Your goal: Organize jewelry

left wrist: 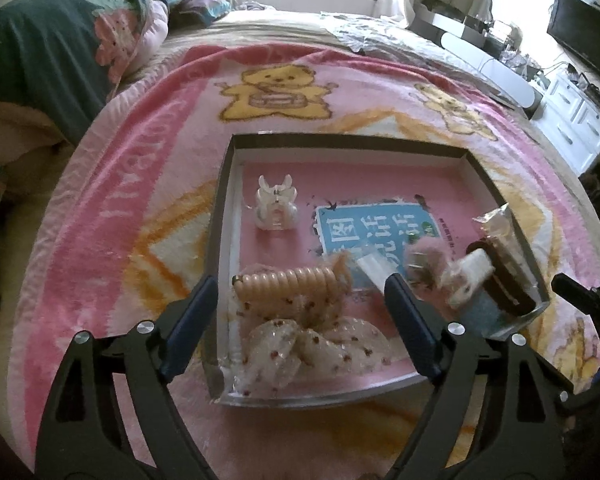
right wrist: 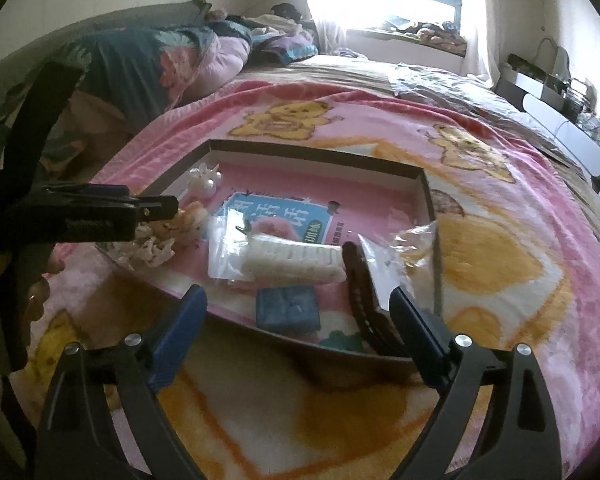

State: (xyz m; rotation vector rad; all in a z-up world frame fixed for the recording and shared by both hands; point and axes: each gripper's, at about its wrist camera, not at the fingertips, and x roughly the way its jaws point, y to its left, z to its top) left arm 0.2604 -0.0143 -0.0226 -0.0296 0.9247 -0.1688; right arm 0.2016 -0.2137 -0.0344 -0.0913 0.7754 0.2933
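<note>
A shallow box (left wrist: 342, 142) with a pink floor lies on the bed; it also shows in the right wrist view (right wrist: 320, 154). It holds a white hair claw (left wrist: 276, 206), a tan spiral hair tie (left wrist: 288, 284), a dotted sheer scrunchie (left wrist: 300, 344), a pink fluffy piece (left wrist: 424, 262), a dark headband (right wrist: 360, 292), a white comb in a clear bag (right wrist: 292, 262) and a small blue box (right wrist: 288, 308). My left gripper (left wrist: 300, 304) is open, empty, just above the spiral tie and scrunchie. My right gripper (right wrist: 298, 310) is open, empty, over the box's near edge.
The box sits on a pink blanket with yellow bears (left wrist: 276, 92). A folded dark floral quilt (left wrist: 52, 40) lies at the left. White cabinets (left wrist: 576, 120) and a television stand to the right. The left gripper shows side-on in the right wrist view (right wrist: 100, 212).
</note>
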